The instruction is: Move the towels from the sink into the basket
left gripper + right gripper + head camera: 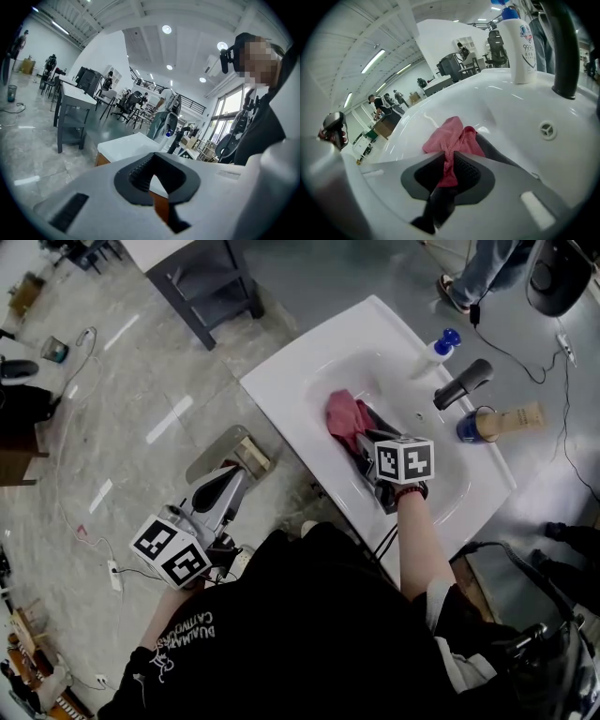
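We look steeply down on a white sink (300, 367). Our right gripper (364, 448) reaches down into the basin, its jaws clenched on a crumpled pink towel (345, 413). In the right gripper view the pinched fold sits between the pads. The rest of the bunch runs straight ahead of the jaws, away from us along the basin floor. A dark grey towel (493, 148) lies under it, just right of the jaws.

Our left gripper (225, 491) hangs well apart, outside the sink over the floor, its jaws together on nothing. The right hand is clearly the nearer one.

A low tan container (211, 457) on the floor just left of the sink may be the basket, but we cannot be sure.
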